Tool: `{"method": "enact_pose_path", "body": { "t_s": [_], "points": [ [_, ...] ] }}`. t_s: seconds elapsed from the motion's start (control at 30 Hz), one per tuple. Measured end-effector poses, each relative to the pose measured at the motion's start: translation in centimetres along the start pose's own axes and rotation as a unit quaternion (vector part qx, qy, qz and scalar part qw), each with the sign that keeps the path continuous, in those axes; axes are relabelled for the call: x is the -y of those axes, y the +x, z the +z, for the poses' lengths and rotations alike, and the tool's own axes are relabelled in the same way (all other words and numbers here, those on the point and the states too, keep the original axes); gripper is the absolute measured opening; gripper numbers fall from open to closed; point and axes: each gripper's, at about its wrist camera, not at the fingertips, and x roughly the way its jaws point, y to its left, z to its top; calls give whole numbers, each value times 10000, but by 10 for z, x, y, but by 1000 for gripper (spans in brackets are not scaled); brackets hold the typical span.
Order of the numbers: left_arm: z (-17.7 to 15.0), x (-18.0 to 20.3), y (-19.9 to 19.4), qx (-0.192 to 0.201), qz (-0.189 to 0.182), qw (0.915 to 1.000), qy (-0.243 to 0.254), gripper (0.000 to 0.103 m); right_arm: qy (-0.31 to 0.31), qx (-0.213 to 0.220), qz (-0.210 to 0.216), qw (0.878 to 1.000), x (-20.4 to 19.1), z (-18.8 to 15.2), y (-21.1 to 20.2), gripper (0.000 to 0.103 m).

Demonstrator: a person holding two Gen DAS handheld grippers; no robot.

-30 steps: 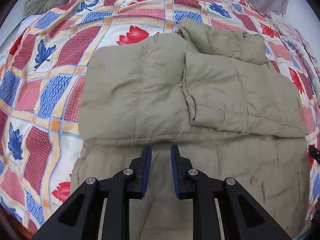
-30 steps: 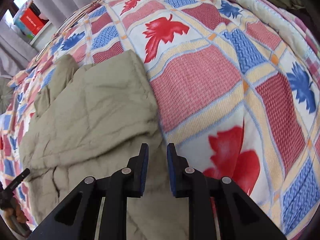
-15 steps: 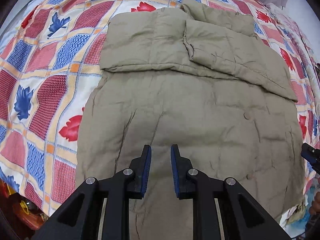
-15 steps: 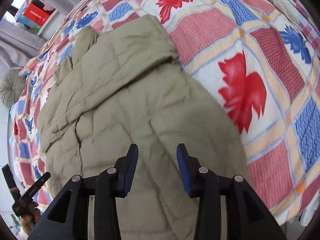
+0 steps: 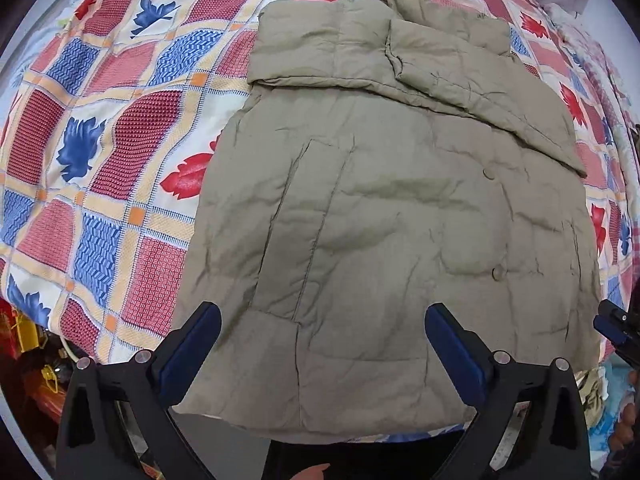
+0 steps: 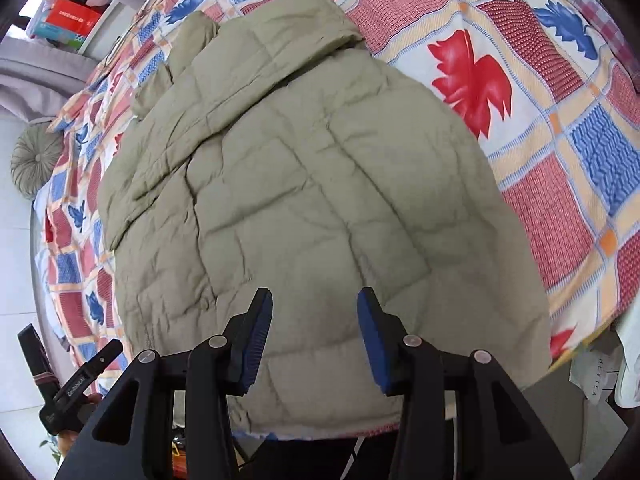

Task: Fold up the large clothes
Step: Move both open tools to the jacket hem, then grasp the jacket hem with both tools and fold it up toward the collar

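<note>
Jacket (image 5: 384, 216) lies flat on the patterned bedspread (image 5: 100, 152). Its long axis runs straight away from you: hem at the bed's near edge, collar end at the far end. The top section, sleeves included, is already folded down over the chest, so the fold line crosses the jacket on its far side.

Left gripper (image 5: 322, 344): your jaws are opening and now stand wide, nothing between the pads, hovering above the hem on the jacket's left half. Right gripper (image 6: 314, 336): jaws opening too, only about half spread, empty, above the hem on the jacket's right half.

Key relation: the hem sits directly below and just ahead of both claws, each over its own half, so neither hand is clearer closer. Your likely next grab is the two hem corners, then carry them toward the far fold. From the left wrist view the left corner is just beside the left pad; the right corner is well out toward the jacket's right edge, so widen your hands first.

Text: a bag (image 6: 600, 376) off the jacket's near right corner reads "HEYTEA". The red box (image 6: 72, 18) past the collar end carries print, too small to read. No label visible on the jacket itself.
</note>
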Motion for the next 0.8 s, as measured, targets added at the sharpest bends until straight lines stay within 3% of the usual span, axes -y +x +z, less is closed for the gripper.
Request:
{"method": "enact_pose_path", "body": {
  "t_s": [0.07, 0.13, 0.27, 0.3, 0.53, 0.8],
  "points": [
    [-4, -3, 1, -73, 106, 9999, 73, 102, 6, -83, 114, 9999, -2, -6, -2, 54],
    [-7, -6, 2, -150, 130, 9998, 53, 102, 32, -112, 212, 9997, -4, -12, -3, 69],
    [-11, -12, 3, -249, 147, 9996, -27, 102, 183, -129, 348, 9991, -3, -20, -7, 74],
    [-12, -13, 3, -265, 147, 9995, -30, 102, 224, -135, 381, 9989, -2, -21, -7, 81],
    [-12, -17, 0, -204, 403, 9990, 16, 102, 515, -162, 549, 9970, 7, -25, -10, 82],
    [-24, -19, 8, -504, -207, 9985, 15, 102, 861, -306, 774, 9928, 17, -31, -2, 83]
  ]
}}
